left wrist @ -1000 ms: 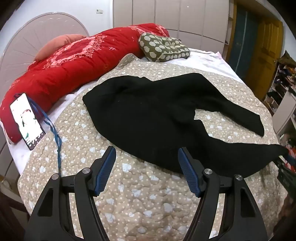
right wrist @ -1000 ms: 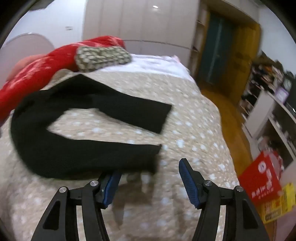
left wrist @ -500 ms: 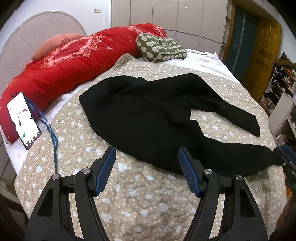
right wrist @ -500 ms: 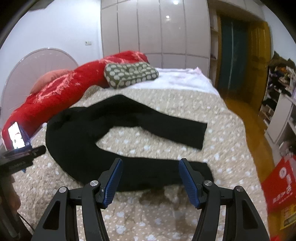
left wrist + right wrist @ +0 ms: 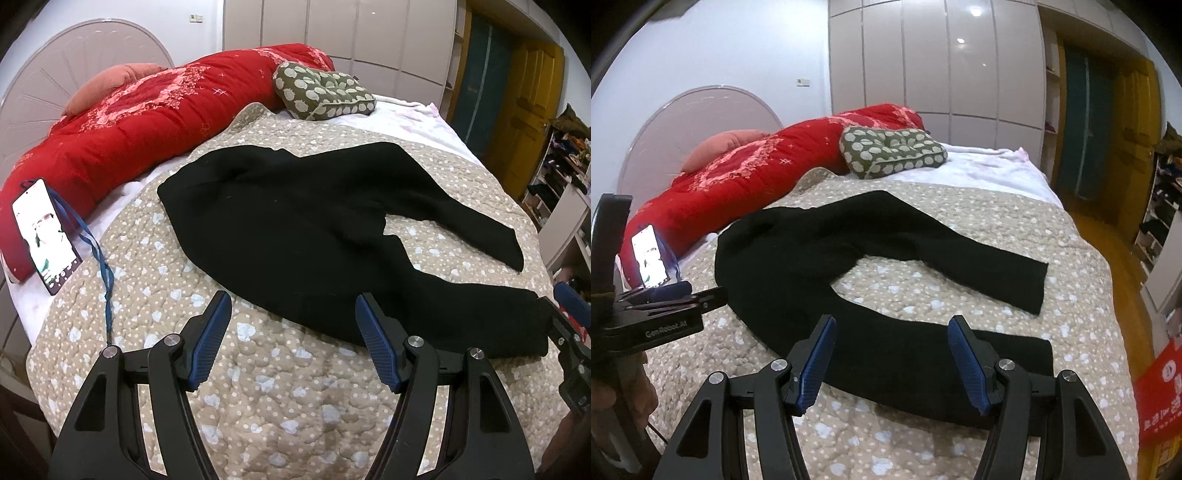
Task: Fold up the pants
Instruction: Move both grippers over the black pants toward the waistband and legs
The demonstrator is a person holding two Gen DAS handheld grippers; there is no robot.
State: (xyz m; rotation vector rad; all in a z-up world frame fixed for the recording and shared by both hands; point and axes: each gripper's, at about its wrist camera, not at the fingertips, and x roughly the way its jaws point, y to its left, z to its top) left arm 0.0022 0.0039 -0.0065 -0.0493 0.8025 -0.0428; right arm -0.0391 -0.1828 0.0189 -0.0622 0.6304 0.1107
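Observation:
Black pants point(image 5: 295, 229) lie spread flat on the beige dotted quilt point(image 5: 258, 398), waist to the left, two legs splayed to the right. They also show in the right wrist view point(image 5: 820, 266). My left gripper point(image 5: 293, 314) is open and empty, hovering just before the pants' near edge below the waist. My right gripper point(image 5: 892, 332) is open and empty over the near leg, close to its cuff point(image 5: 1030, 358). The far leg's cuff point(image 5: 1030, 288) lies apart from it. The left gripper also shows at the left edge of the right wrist view point(image 5: 683, 295).
A red comforter point(image 5: 122, 122) and a green patterned pillow point(image 5: 321, 90) lie at the head of the bed. A phone point(image 5: 46, 236) with a blue lanyard point(image 5: 99, 266) rests at the left. The bed's right edge drops to a wooden floor point(image 5: 1115, 236); a red box point(image 5: 1160, 391) stands there.
The right gripper has swung left and pulled back, so the whole pants now lie before it. The left gripper has barely moved. The pants lie as before.

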